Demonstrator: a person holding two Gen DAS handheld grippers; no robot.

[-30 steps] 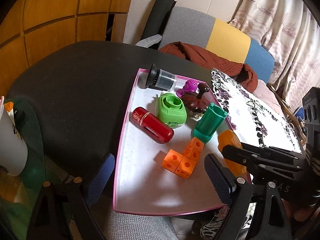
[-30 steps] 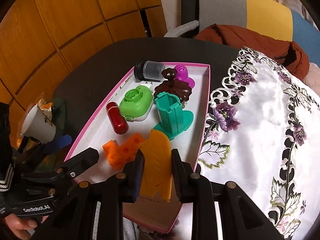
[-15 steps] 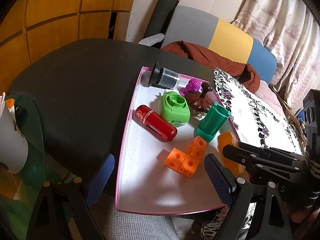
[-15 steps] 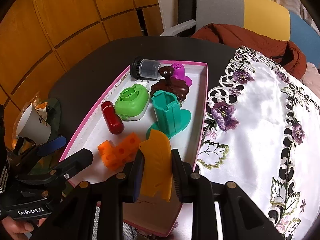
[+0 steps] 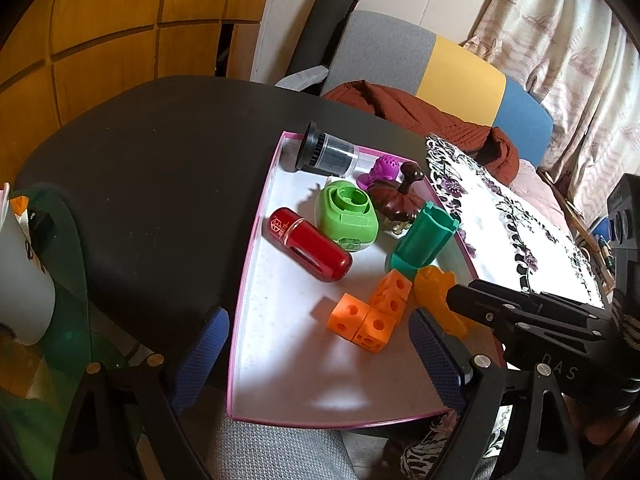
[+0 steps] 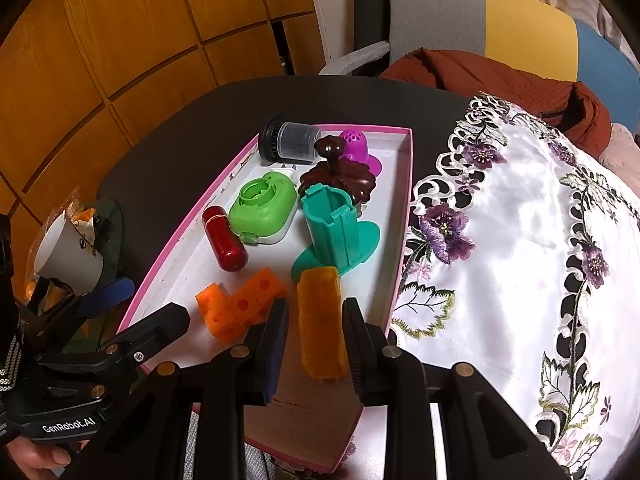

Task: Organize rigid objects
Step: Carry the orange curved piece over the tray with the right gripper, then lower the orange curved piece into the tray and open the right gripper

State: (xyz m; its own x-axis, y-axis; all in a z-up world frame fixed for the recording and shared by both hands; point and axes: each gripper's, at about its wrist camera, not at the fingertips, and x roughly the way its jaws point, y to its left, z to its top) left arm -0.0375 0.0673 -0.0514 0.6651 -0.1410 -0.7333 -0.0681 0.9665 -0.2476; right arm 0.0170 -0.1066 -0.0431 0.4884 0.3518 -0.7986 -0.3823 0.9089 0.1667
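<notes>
Since a second ago the orange piece (image 6: 322, 322) has turned between the pads of the right gripper (image 6: 316, 334): its broad face showed then, and now it stands edge-on as a narrow slab. It has also come lower, so that its far end sits just beside the foot of the teal stand (image 6: 334, 236). The right gripper is closed narrowly on this piece, one pad pressing each long side, over the near right part of the pink-rimmed tray (image 6: 404, 216). From the left wrist view the same orange piece (image 5: 438, 298) pokes out ahead of the right gripper's black fingers (image 5: 516, 308).

The left gripper (image 5: 320, 354) hangs wide and empty, its blue pads spanning the tray's near edge (image 5: 236, 344). Just ahead of it, between the pads, lies the orange block cluster (image 5: 370, 314). Further ahead and slightly to its left lies the red capsule (image 5: 310, 246) on its side, with the green dispenser (image 5: 346, 216) just beyond it, touching or nearly so. Beyond those, a brown lid (image 5: 398, 200), a purple cup (image 5: 382, 168) and a clear jar with a black cap (image 5: 326, 154) lie at the tray's far end.

The tray rests on the dark tabletop (image 5: 160, 152), with an embroidered white cloth (image 6: 520, 220) to the right of the right gripper. A white paper cup (image 6: 66, 260) lies to its far left.
</notes>
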